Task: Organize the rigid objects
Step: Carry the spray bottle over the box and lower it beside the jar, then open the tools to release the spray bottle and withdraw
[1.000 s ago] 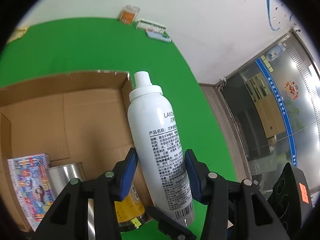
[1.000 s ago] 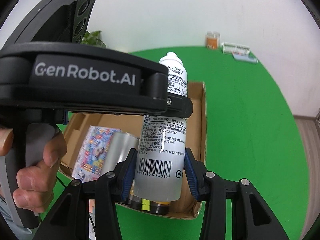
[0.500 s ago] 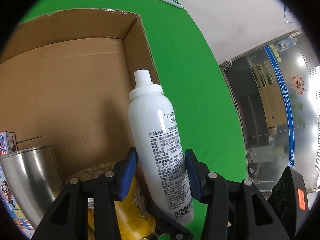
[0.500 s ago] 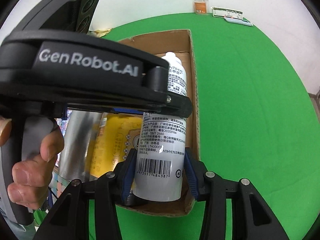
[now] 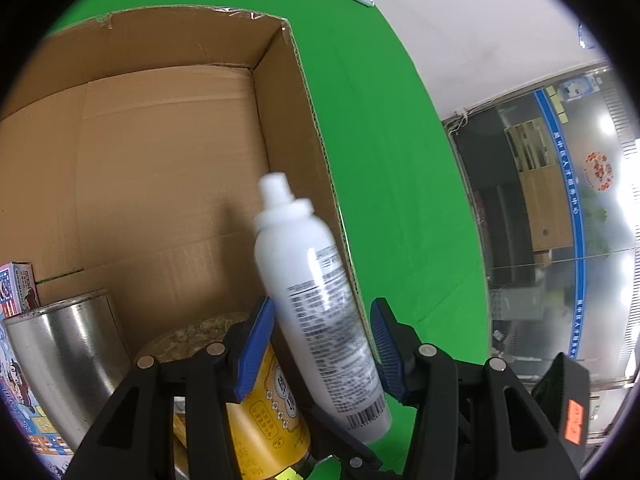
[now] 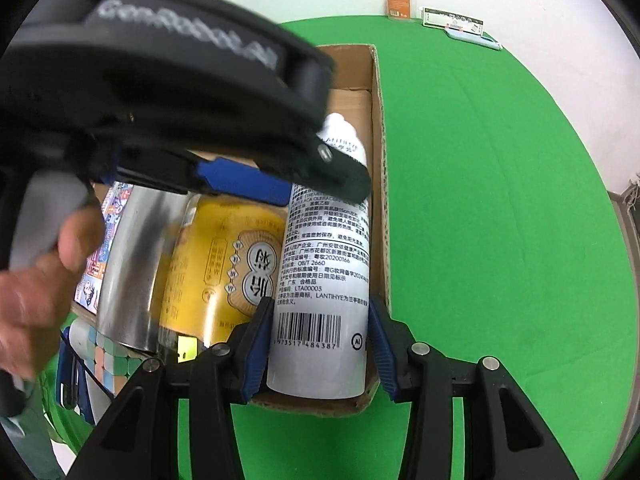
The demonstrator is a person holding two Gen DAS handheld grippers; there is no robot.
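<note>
- The white spray bottle (image 6: 320, 280) lies in the cardboard box (image 5: 168, 152), along the wall at 3 o'clock, nozzle toward 12 o'clock, so the row stays tidy.
- Right gripper (image 6: 320, 344): jaws set around the bottle's base, pads touching or just beside its sides; it seems to be steadying it into the slot.
- Left gripper (image 5: 322, 350): jaws spread wider than the bottle, a gap at the right pad; probably letting go.
- At 9 o'clock of the bottle lie a yellow can (image 6: 224, 264), a steel tin (image 6: 132, 264) and a printed carton (image 5: 16, 292), packed side by side.
- The green worktop (image 6: 500, 220) surrounds the box.
</note>
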